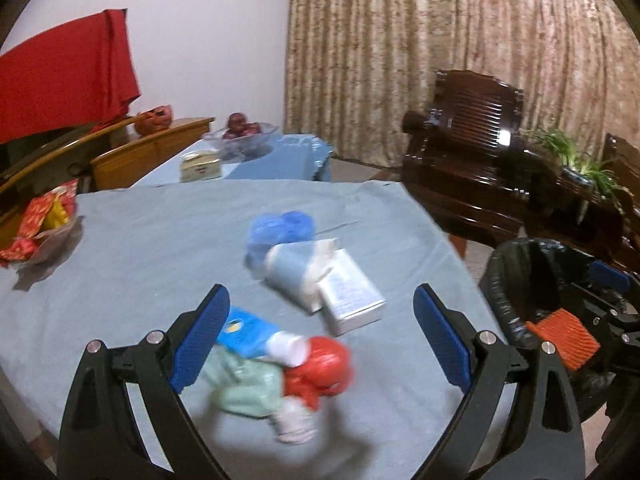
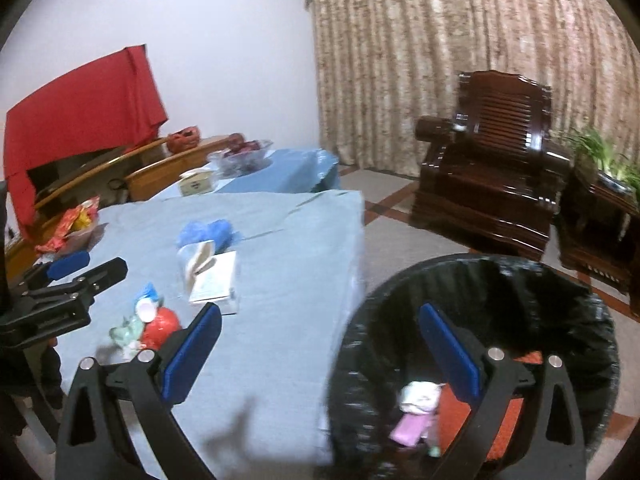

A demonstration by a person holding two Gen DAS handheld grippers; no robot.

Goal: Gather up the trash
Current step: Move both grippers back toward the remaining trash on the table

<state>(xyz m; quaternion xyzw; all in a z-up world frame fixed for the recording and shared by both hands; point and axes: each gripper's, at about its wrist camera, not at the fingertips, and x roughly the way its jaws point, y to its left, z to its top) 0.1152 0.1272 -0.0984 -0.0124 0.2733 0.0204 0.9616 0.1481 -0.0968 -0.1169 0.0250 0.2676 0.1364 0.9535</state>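
The table (image 1: 120, 248), draped in a light blue cloth, is the anchor here. Just off its right edge stands the black-lined trash bin (image 2: 560, 292), with orange, white and pink scraps already at its bottom. Mid-table lie a blue bag (image 1: 280, 226), a pale blue cup (image 1: 292, 276) and a small white box (image 1: 352, 298), touching. Nearer the table's front edge sits a heap: blue tube (image 1: 244, 330), red wrapper (image 1: 326, 366), green crumple (image 1: 248, 388). The left gripper (image 1: 320, 344) hangs above that heap, tongs wide and empty. The right gripper (image 2: 320, 356) hovers by the bin's rim, tongs also wide, holding nothing.
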